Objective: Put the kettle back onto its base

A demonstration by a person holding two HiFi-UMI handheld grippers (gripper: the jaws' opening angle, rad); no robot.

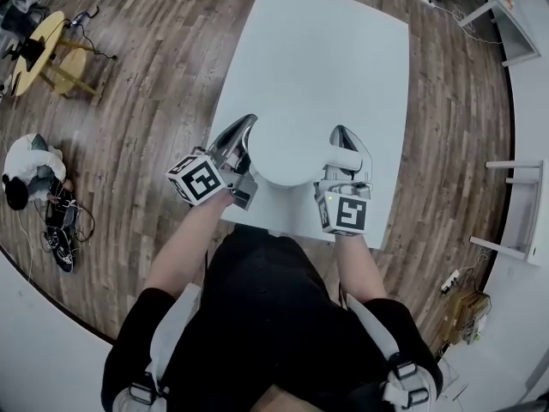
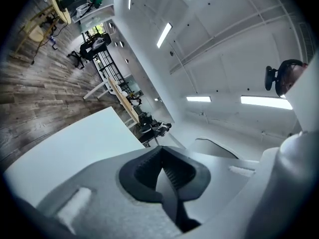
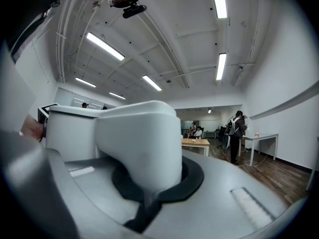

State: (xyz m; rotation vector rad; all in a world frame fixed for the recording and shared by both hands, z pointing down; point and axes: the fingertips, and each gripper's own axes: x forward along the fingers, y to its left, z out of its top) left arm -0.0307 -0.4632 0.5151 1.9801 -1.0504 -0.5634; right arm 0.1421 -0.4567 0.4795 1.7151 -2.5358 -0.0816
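Note:
From above, the white kettle [image 1: 286,154] shows as a round lid over the near end of the white table [image 1: 317,50]. Its handle [image 1: 341,151] sticks out to the right. My right gripper [image 1: 345,144] is shut on that handle [image 3: 142,143], which fills the right gripper view between the dark pads [image 3: 197,176]. My left gripper [image 1: 238,136] stands just left of the kettle, shut, with nothing between its pads [image 2: 144,171]. The kettle's white body [image 2: 299,153] lies at the right edge of the left gripper view. No base shows apart from the kettle.
The table's near edge [image 1: 300,230] runs just under both grippers, with wooden floor [image 1: 146,101] all round. A person sits on the floor [image 1: 26,174] at far left, beside a yellow round table [image 1: 39,50]. White racks [image 1: 515,209] stand to the right.

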